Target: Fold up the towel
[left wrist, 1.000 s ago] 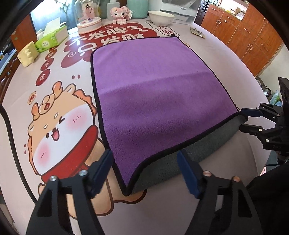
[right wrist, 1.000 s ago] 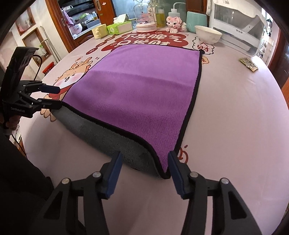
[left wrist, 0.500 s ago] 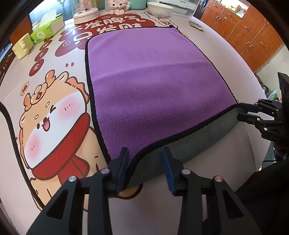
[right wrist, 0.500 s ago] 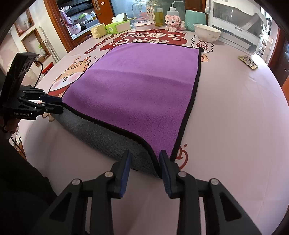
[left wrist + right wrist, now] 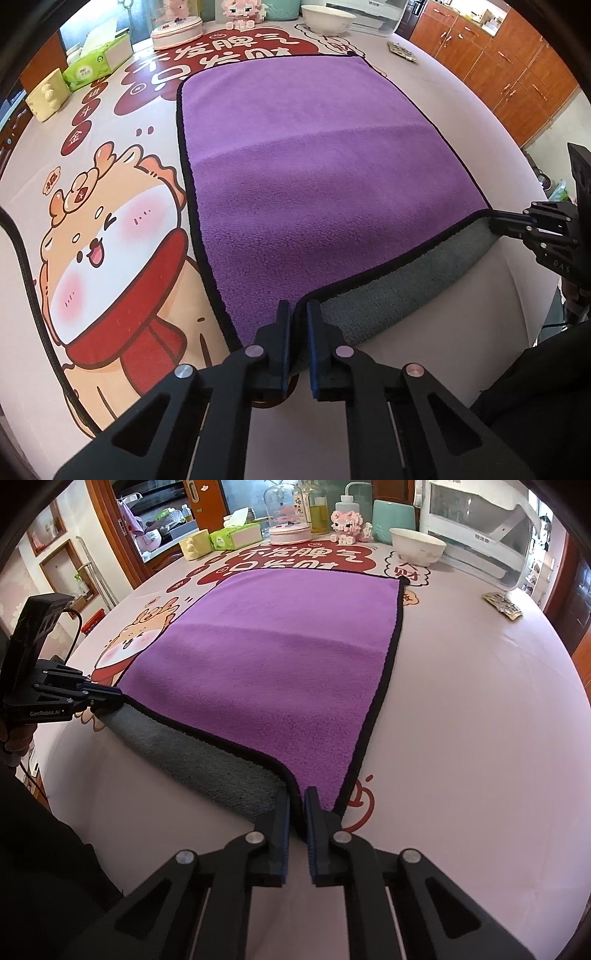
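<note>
Both tongs, left tongs [image 5: 295, 325] and right tongs [image 5: 296, 808], are clamping the near corners of the purple, grey-backed fleece towel [image 5: 325, 177] lying on the tabletop [image 5: 480, 738]; thin pinches are risking slipping when lifting.

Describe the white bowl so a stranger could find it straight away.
Start at the purple towel spread on the cartoon-printed table and follow its right edge to the far corner. Just beyond that corner, in front of the big white appliance, stands the white bowl. It is the only open round dish there; the pink toy figure beside it is blocky.
</note>
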Tool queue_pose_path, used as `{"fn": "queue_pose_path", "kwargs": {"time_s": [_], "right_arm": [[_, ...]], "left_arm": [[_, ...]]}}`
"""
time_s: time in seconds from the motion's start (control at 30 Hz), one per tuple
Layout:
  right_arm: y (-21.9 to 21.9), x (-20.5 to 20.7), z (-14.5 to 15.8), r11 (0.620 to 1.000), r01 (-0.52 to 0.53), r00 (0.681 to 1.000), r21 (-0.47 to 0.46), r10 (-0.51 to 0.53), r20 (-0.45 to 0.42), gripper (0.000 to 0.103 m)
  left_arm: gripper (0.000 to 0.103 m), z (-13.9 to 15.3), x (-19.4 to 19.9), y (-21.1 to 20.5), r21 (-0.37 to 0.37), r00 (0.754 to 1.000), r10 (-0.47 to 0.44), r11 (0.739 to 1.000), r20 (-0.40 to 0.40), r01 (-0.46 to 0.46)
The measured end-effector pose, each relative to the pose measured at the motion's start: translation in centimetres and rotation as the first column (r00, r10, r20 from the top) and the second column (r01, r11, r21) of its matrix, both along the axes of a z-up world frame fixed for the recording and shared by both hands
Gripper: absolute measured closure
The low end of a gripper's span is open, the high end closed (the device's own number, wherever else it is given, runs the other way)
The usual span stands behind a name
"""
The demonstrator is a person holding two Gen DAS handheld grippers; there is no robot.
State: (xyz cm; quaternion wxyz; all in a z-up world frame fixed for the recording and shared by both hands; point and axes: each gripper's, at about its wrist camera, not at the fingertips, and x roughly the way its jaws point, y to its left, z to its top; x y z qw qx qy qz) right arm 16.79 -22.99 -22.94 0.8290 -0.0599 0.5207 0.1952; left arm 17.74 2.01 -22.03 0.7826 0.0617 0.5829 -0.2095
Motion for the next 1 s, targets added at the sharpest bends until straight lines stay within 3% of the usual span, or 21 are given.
{"fn": "queue_pose_path", "kwargs": {"time_s": [0.43,1.0], "right_arm": [[-0.4,0.4,1.2,1.0,-0.005,1.0,0.022,0.005,0.005,0.098],[-0.9,3.3,10.0,0.999,-0.023,0.985,0.039,0.016,0.174,0.098]], "left_arm": [[0.098,1.5,0.5,-0.2,0.002,1.0,-0.01,1.0,0.027,0.01],[0.098,11.9,2.9,0.3,-0.005,0.974,-0.045,0.999,0.221,0.048]]}}
